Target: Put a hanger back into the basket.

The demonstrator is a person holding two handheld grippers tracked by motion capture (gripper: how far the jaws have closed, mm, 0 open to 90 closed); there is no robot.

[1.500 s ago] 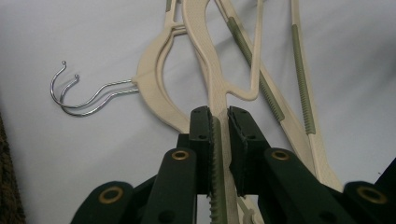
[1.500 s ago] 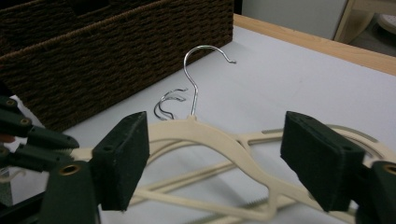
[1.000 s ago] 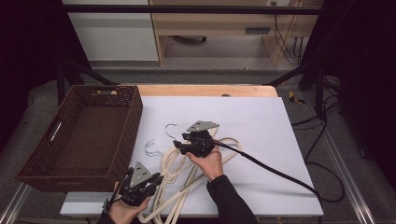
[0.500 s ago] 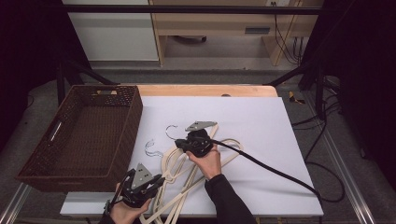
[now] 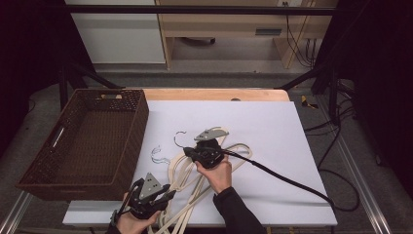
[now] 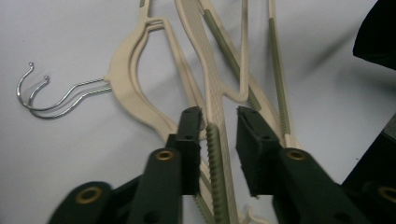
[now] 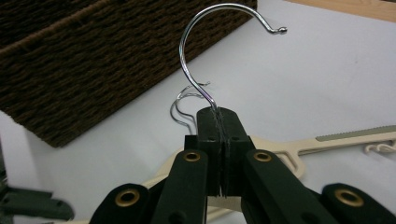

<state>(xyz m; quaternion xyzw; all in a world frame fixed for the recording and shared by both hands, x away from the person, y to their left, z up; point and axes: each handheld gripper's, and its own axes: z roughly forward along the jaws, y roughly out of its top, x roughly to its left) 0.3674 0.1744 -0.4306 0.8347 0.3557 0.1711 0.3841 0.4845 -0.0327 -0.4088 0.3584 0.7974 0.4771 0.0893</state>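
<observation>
High view: your right gripper [image 5: 191, 152] sits on the pile of cream hangers [image 5: 182, 178], the brown basket [image 5: 92, 141] off to its left, and your left gripper [image 5: 163, 191] is at the pile's near end. Left gripper view: your jaws have just been opening and stand released, a ribbed hanger bar [image 6: 215, 158] between the pads, not pinched. Right gripper view: your jaws are clenched tight on the metal hook [image 7: 205, 56], which curves up just ahead of the tips.

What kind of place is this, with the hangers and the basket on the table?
Probably a lab or recording workspace, not a home: a white-topped table on a metal frame, loose cables trailing on the floor, and dark curtains at both sides. The cream hangers and wicker basket look like practice props.
</observation>
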